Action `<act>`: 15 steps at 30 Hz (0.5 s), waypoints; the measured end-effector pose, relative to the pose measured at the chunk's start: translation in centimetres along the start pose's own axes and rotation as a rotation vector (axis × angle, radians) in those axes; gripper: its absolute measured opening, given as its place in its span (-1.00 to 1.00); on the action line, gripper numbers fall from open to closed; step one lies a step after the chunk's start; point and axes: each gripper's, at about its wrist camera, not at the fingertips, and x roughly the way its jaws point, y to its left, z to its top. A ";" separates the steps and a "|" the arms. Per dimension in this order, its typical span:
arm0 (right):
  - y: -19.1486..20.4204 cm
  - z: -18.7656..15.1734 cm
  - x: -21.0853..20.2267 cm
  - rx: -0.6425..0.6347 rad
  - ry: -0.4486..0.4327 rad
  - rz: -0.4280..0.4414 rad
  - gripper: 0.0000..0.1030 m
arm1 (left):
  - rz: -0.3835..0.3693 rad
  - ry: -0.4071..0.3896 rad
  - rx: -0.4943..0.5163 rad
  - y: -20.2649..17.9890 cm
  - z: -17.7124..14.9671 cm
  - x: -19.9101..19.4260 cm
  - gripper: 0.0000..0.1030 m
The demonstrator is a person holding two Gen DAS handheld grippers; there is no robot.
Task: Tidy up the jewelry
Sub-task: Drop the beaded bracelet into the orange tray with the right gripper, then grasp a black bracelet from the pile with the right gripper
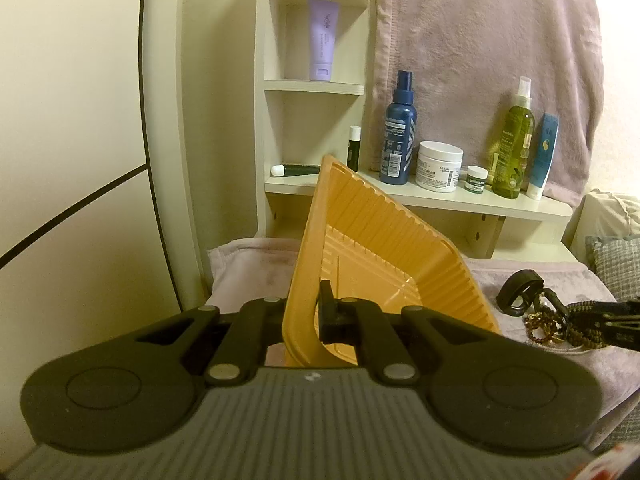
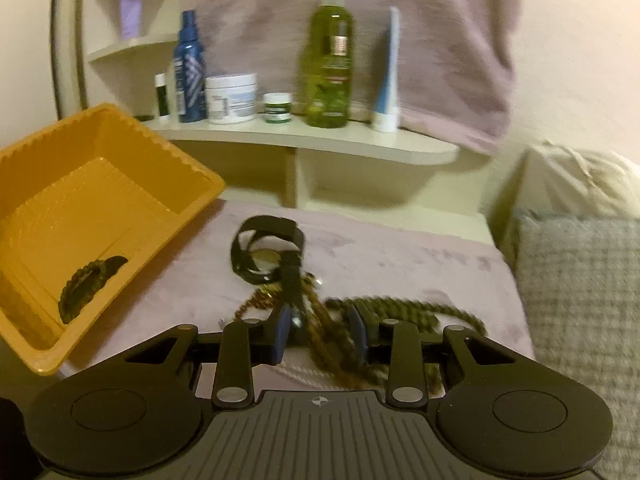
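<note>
In the left wrist view my left gripper (image 1: 316, 312) is shut on the near rim of an orange ribbed plastic bin (image 1: 384, 240), which is tipped up on edge. The right wrist view shows this bin (image 2: 120, 152) at the left with one dark braided bracelet (image 2: 86, 284) inside. My right gripper (image 2: 320, 336) is open low over a jewelry pile on the mauve towel (image 2: 420, 256). Olive braided cords (image 2: 400, 312) run between and around its blue pads without being pinched. A black strap with a round dial (image 2: 268, 248) lies just beyond. The same pile (image 1: 548, 320) appears at the right of the left wrist view.
Behind the towel a cream shelf (image 2: 320, 140) carries a blue spray bottle (image 2: 190, 68), a white jar (image 2: 232, 98), a green bottle (image 2: 330, 60) and tubes. A grey checked cushion (image 2: 580, 300) borders the towel on the right. A lilac tube (image 1: 322, 40) stands in the corner shelving.
</note>
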 end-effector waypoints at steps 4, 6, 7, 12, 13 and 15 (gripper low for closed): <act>0.5 0.9 1.8 -0.024 0.011 0.019 -0.34 | 0.000 -0.001 0.005 -0.1 0.1 0.0 -0.89; 0.7 1.1 2.6 -0.042 0.025 0.022 -0.35 | 0.000 -0.001 0.005 -0.1 0.1 0.1 -0.89; 0.7 1.1 3.0 -0.048 0.033 0.024 -0.34 | -0.001 -0.001 0.005 -0.1 0.1 0.1 -0.89; 0.7 0.9 4.1 -0.044 0.062 0.033 -0.47 | 0.000 0.000 0.007 -0.1 0.1 0.1 -0.89; 0.7 0.8 4.0 -0.041 0.060 0.037 -0.73 | -0.001 0.000 0.008 -0.1 0.1 0.1 -0.89; 0.6 0.9 3.5 -0.033 0.046 0.041 -0.73 | 0.000 -0.001 0.007 -0.1 0.1 0.1 -0.89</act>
